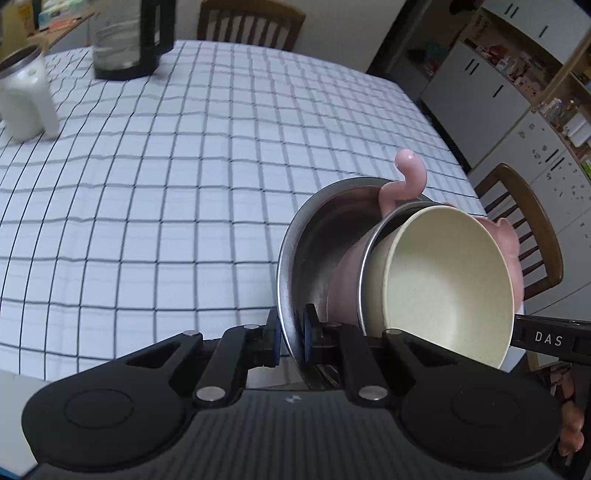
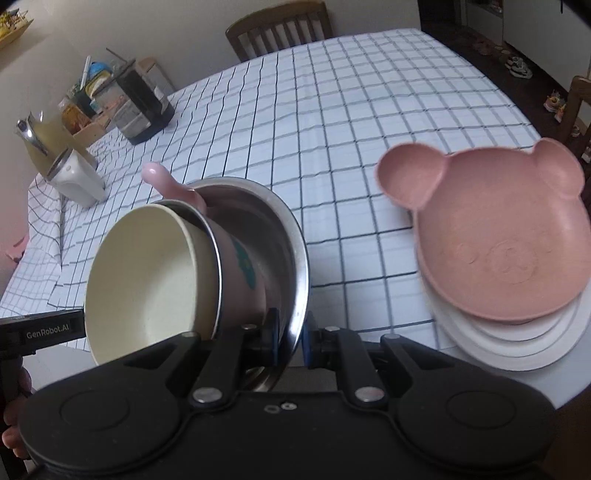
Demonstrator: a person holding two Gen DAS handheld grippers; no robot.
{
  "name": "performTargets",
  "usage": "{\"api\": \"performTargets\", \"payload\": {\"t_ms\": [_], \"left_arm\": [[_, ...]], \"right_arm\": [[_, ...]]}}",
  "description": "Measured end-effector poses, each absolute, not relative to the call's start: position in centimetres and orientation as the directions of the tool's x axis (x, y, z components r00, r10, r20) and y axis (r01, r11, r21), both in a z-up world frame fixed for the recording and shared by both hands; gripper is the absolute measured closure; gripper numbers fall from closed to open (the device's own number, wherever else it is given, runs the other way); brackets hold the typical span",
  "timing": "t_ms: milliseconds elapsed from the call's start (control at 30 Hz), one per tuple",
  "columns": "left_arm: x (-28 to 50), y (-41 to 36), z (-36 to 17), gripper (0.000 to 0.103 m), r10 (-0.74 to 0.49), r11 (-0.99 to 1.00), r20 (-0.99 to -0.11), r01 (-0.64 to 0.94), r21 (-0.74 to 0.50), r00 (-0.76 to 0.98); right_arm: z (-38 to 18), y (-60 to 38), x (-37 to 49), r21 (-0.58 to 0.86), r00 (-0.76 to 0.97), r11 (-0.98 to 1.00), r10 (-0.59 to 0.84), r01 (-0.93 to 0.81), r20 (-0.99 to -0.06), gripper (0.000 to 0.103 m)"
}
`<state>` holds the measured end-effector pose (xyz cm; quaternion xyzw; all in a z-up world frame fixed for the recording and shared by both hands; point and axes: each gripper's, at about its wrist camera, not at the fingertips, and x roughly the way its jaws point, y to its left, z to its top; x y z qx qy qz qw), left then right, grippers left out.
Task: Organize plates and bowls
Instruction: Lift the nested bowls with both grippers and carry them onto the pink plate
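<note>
Left wrist view: a steel bowl (image 1: 314, 236), tilted steeply on edge, is pinched by its rim between the blue pads of the left gripper (image 1: 291, 341), whose jaws are pressed onto the thin metal. Nested inside the bowl lies a pink cup (image 1: 343, 280) with a curled handle (image 1: 410, 173) poking up past the rim, and inside that cup sits a cream bowl (image 1: 447, 280), its mouth turned toward the camera. Beyond the fingers, a checked tablecloth (image 1: 184, 177) stretches away; a white jug (image 1: 26, 107) and a dark-framed glass pitcher (image 1: 129, 37) stand far ahead and to the left of the gripper, with a wooden chair (image 1: 251, 22) behind the table.

Right wrist view: the right gripper (image 2: 290, 341) clamps the opposite rim of the same steel bowl (image 2: 280, 229), jaws closed tight on the metal, so the stack hangs between the two tools, seemingly clear of the cloth. To the right of this gripper, a pink bear-faced plate (image 2: 498, 240) rests on top of a pile of white plates (image 2: 517, 343) near the table's edge. A person's fingers (image 2: 11, 424) show at the lower left, gripping the other tool's handle.
</note>
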<state>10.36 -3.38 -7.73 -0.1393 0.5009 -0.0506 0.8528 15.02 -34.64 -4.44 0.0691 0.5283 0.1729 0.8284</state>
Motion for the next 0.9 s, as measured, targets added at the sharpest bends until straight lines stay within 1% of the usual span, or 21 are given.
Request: {"api": "performTargets", "payload": {"t_ms": [200, 367, 633, 900], "left_arm": [[12.4, -7.8, -5.9, 0.093, -0.25, 0.96, -0.822, 0.022, -0.279, 0.512], [14.5, -12.0, -5.4, 0.093, -0.273, 0.958, -0.815, 0.072, -0.276, 0.51], [17.9, -18.8, -5.7, 0.092, -0.289, 0.956, -0.812, 0.115, -0.269, 0.508], [19.8, -23.5, -7.3, 0.092, -0.284, 0.958, -0.822, 0.12, -0.259, 0.493]], "right_arm": [[-2.2, -38.7, 15.2, 0.301, 0.432, 0.939, 0.344, -0.167, -0.834, 0.09], [-1.3, -42.5, 16.0, 0.305, 0.461, 0.945, 0.326, -0.121, -0.826, 0.09], [-0.8, -49.1, 17.5, 0.307, 0.49, 0.949, 0.3, -0.069, -0.818, 0.09], [-1.7, -54.6, 19.3, 0.312, 0.481, 0.949, 0.297, -0.05, -0.825, 0.09]]}}
